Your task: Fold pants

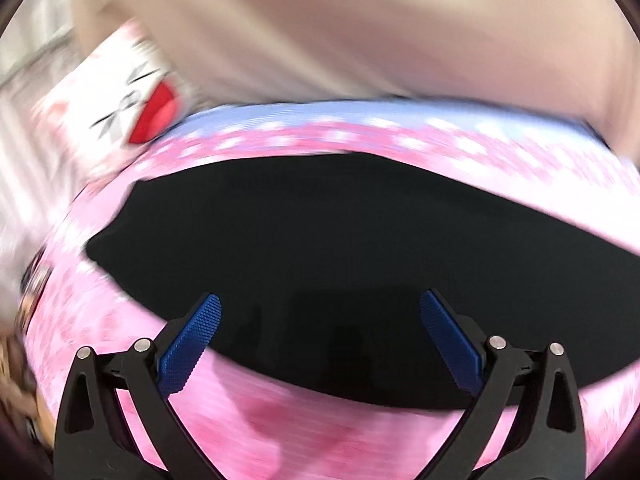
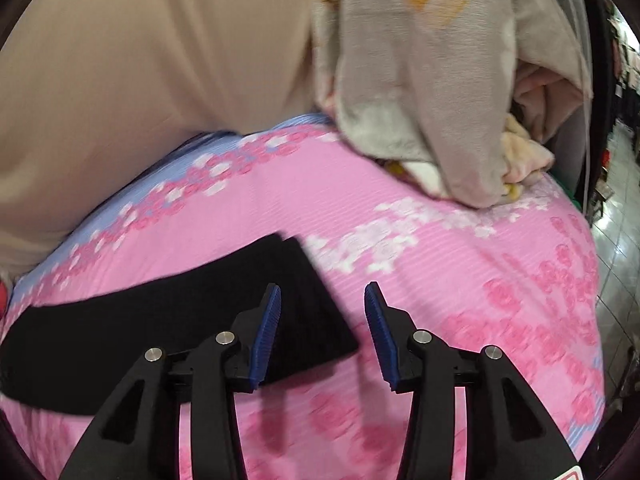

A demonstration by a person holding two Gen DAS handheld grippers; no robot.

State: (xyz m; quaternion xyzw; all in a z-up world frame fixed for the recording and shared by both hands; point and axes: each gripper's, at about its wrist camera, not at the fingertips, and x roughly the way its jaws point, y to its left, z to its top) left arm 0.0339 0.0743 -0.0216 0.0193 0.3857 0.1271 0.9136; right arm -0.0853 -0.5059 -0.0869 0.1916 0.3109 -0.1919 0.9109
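Note:
Black pants [image 1: 340, 248] lie flat on a pink flowered bedsheet [image 1: 280, 432]. In the left wrist view, which is blurred by motion, my left gripper [image 1: 320, 304] hangs open and wide above the pants, nothing between its blue pads [image 1: 192, 344]. In the right wrist view the pants [image 2: 160, 328] stretch away to the left, their end by my right gripper [image 2: 322, 294]. That gripper is open, its left pad [image 2: 266, 336] over the black cloth, its right pad over the sheet [image 2: 460, 280]. Nothing is pinched.
A beige wall or headboard [image 2: 140, 60] stands behind the bed. A heap of grey and cream blankets [image 2: 440, 100] sits at the bed's far right. A white pillow with a red cartoon print [image 1: 120, 92] lies at the far left. Tiled floor [image 2: 616, 232] lies beyond the right edge.

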